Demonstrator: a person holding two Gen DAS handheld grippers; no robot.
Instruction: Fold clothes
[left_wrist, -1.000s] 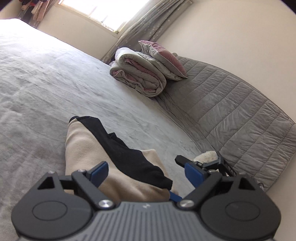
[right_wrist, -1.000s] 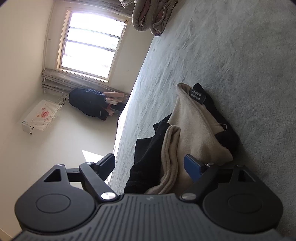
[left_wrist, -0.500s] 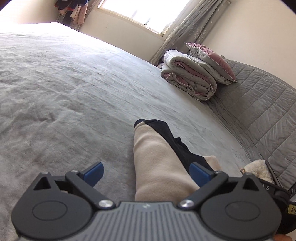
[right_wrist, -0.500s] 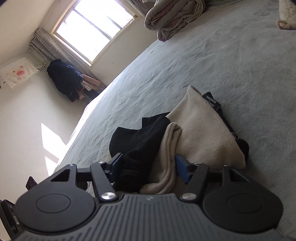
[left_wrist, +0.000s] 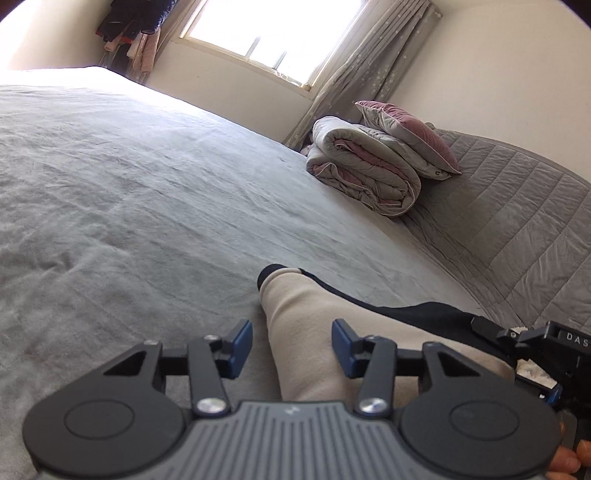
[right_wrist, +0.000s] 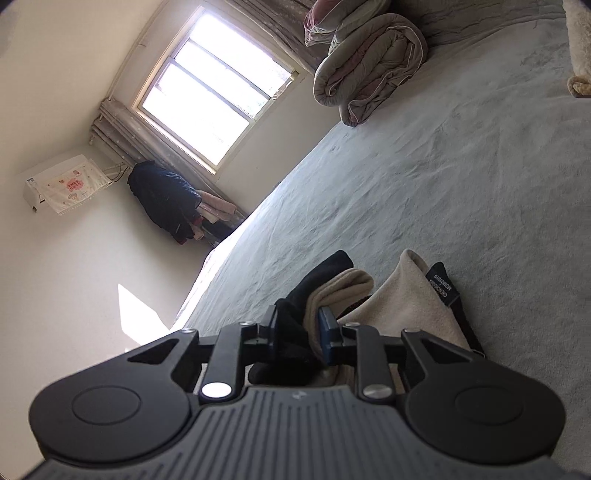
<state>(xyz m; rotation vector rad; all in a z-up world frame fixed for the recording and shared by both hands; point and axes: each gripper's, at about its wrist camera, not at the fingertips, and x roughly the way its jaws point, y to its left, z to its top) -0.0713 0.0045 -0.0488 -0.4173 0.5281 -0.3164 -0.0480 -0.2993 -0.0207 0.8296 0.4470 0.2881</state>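
A: What is closest to you?

B: Your left gripper (left_wrist: 292, 347). Its jaws are closing, and the tan part of the garment (left_wrist: 317, 332) sits between them. The blue pads are not pressing on the cloth yet; there is a gap on the left side.

A: And your other hand?

B: Your right gripper (right_wrist: 298, 334) has its jaws closing too, and they are clamped on a bunched bit of the same garment (right_wrist: 402, 306), black and tan cloth squeezed together.

A: Where is the garment?

B: It lies on the gray bed (left_wrist: 147, 192), right in front of you. It is tan with black inside, and a small black label (right_wrist: 441, 284) shows at its edge.

A: What is farther away?

B: A rolled-up quilt (left_wrist: 365, 170) with a pink pillow (left_wrist: 406, 136) on top, at the far side of the bed. Behind them are the window (left_wrist: 273, 33) and a curtain (left_wrist: 369, 62).
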